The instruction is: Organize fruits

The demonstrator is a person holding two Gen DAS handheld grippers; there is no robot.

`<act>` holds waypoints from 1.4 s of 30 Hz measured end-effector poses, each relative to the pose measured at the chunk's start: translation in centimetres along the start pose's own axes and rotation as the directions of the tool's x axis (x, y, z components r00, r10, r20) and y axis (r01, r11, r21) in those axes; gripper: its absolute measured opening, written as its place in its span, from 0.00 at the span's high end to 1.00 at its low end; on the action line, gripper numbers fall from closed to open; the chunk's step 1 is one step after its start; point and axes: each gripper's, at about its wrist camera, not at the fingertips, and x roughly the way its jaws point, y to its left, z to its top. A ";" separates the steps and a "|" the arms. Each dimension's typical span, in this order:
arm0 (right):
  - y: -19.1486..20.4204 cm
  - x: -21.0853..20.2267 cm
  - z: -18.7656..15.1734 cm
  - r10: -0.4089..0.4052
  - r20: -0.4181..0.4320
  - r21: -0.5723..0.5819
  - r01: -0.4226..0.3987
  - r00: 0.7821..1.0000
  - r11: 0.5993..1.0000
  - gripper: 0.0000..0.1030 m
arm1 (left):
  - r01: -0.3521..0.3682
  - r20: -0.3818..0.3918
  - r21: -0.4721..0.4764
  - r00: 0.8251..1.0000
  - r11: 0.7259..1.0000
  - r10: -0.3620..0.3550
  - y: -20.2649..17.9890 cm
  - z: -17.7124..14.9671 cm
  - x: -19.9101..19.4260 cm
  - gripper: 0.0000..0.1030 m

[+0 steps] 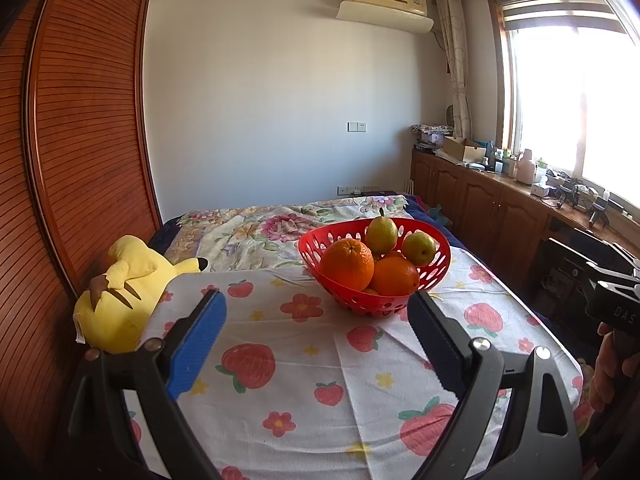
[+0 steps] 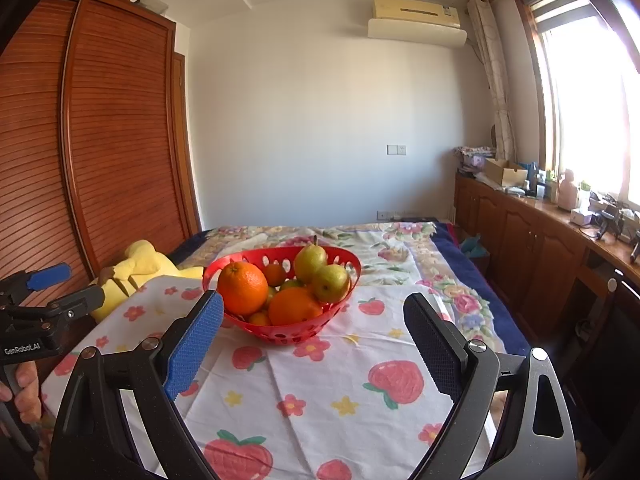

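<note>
A red perforated basket [image 1: 434, 276] [image 2: 344, 262] stands on a strawberry-print cloth [image 1: 304, 364] [image 2: 316, 380] and holds two large oranges [image 1: 347, 263] [image 2: 242, 288], two green pears [image 1: 381, 233] [image 2: 310, 260] and some smaller fruit underneath. My left gripper [image 1: 316, 304] is open with nothing between its fingers, short of the basket. Over the same cloth, just in front of the basket, my right gripper [image 2: 314, 308] also stands open and holds nothing. The left gripper [image 2: 52, 288] shows at the left edge of the right wrist view.
A yellow plush toy [image 1: 120, 300] [image 2: 136, 270] lies at the cloth's left edge against a slatted wooden wardrobe [image 1: 80, 140]. A floral bedspread [image 1: 256, 228] stretches behind the basket. Low wooden cabinets [image 1: 480, 196] with clutter run along the right under a bright window. A person's hand [image 1: 608, 364] holds the right gripper.
</note>
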 end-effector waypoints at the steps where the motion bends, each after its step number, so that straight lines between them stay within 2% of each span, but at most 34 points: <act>1: 0.0 0.0 0.0 0.000 0.000 -0.001 0.000 1.000 1.000 0.09 | 0.000 0.001 0.001 1.000 1.000 0.000 0.0 0.0 0.0 0.10; 42: -0.1 0.2 -0.2 -0.004 -0.001 -0.002 0.004 1.000 1.000 0.09 | 0.004 -0.003 0.001 1.000 1.000 -0.004 0.0 -0.2 -0.6 0.10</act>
